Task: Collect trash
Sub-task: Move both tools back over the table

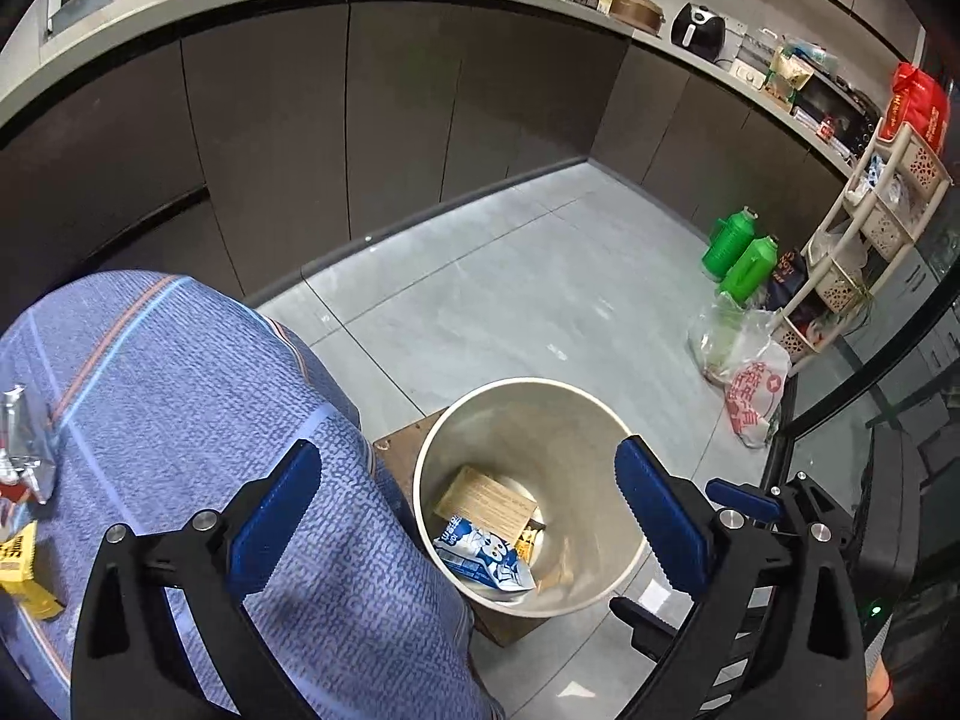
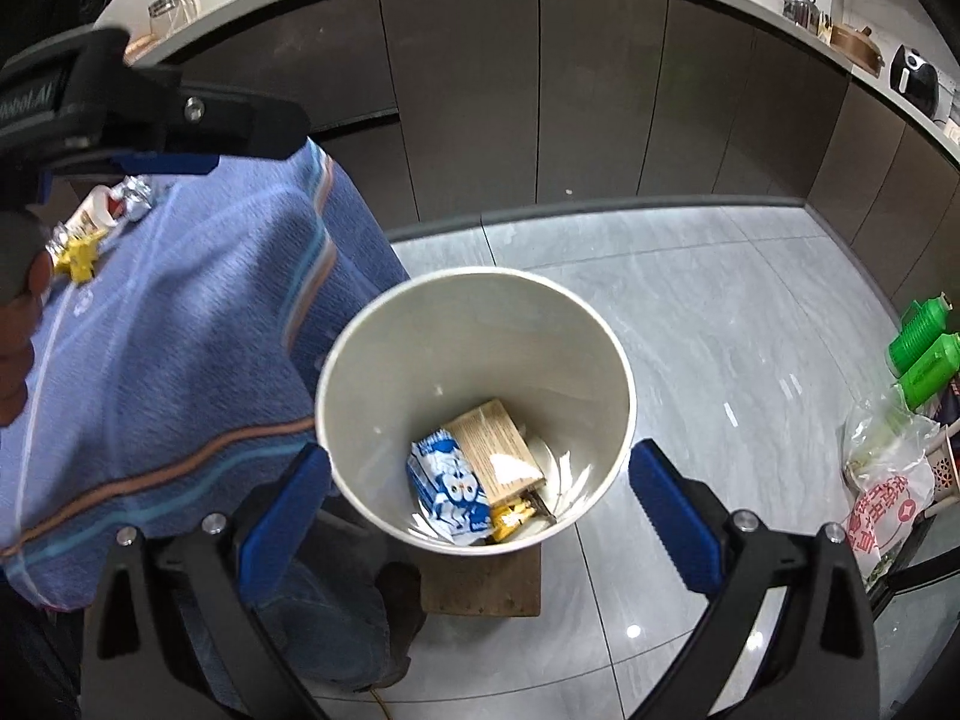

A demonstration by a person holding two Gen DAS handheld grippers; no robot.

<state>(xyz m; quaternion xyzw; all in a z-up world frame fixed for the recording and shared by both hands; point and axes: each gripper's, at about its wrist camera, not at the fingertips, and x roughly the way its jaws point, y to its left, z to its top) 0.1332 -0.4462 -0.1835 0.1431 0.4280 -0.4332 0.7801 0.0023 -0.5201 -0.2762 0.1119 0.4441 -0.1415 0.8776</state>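
Both claws hang over the bin now, and both stand wide with nothing between their blue pads. The left claw (image 1: 468, 516) frames the white bin (image 1: 600, 414) from above, and the right claw (image 2: 480, 498) does the same from its own side. That pairing looks deliberate: open jaws held over an open mouth is how you let trash fall in.

Down at the bottom of the bin lies the haul. A blue-and-white wrapper (image 2: 447, 483) sits at about seven o'clock on the bin floor in the right wrist view, a tan card box (image 2: 495, 447) leans beside it toward the centre, and a yellow scrap (image 2: 510, 516) peeks out at six o'clock. All three lie well below the pads and apart from them.

The bin itself stands on a small wooden block (image 2: 480, 582) on the grey tiled floor (image 1: 480, 300), just beside the blue cloth-covered worktop (image 1: 180, 390), handy for anything carried off that surface.

And there is more to fetch. At nine o'clock from the left claw, on the cloth, a crumpled foil wrapper (image 1: 24, 438) and a yellow packet (image 1: 21, 570) wait, well apart from the jaws. My judgement: the job is partway done.
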